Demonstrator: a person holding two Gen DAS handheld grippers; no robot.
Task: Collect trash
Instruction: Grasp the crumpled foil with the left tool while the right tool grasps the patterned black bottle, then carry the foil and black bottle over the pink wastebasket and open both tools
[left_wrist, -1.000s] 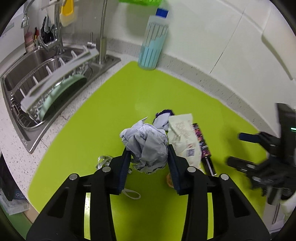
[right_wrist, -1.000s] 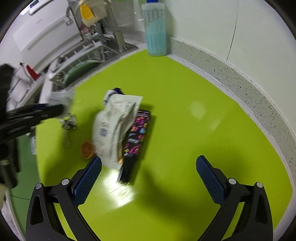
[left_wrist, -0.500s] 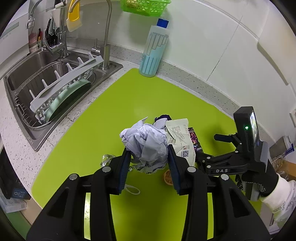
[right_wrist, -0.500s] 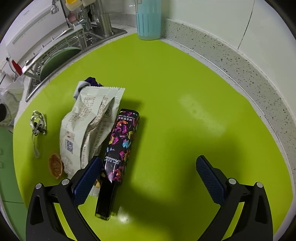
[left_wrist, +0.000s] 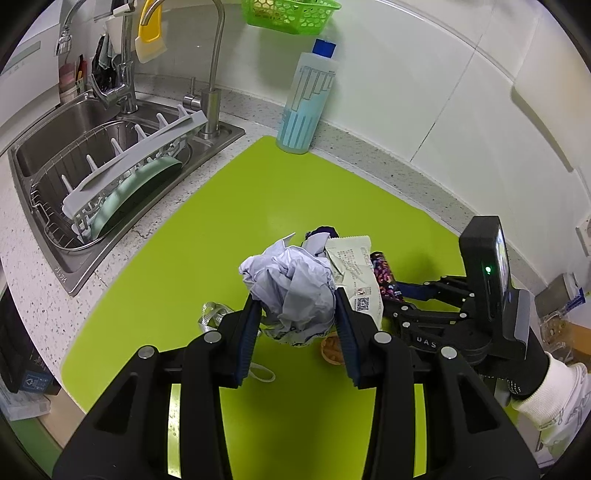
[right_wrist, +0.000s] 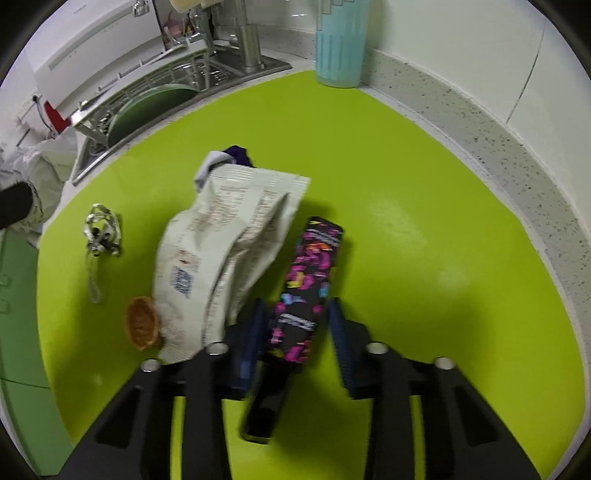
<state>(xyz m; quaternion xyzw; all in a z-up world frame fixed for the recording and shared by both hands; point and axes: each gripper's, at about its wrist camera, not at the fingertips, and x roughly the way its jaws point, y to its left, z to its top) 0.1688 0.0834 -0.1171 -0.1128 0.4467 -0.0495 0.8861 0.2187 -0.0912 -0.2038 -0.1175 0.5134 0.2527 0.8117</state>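
Observation:
My left gripper (left_wrist: 298, 314) is shut on a crumpled pale grey wad of trash (left_wrist: 291, 291) and holds it above the green mat (left_wrist: 236, 206). My right gripper (right_wrist: 297, 328) has its jaws narrowed around a black wrapper with a pink pattern (right_wrist: 304, 288) that lies on the mat (right_wrist: 424, 221); a small gap shows on the right side. A white snack bag (right_wrist: 221, 266) lies just left of it, over a purple scrap (right_wrist: 239, 153). An orange peel piece (right_wrist: 140, 326) and a clear crumpled wrapper (right_wrist: 101, 230) lie further left. The right gripper also shows in the left wrist view (left_wrist: 410, 291).
A sink (left_wrist: 74, 122) with a dish rack (left_wrist: 122, 173) and a green plate lies to the left. A blue-capped bottle (left_wrist: 308, 99) stands at the back by the tiled wall. A green basket (left_wrist: 288, 14) hangs above. The speckled counter (right_wrist: 498, 122) borders the mat.
My right gripper has moved forward onto the patterned wrapper and its jaws have closed in from wide open. My left gripper has risen a little with the grey wad.

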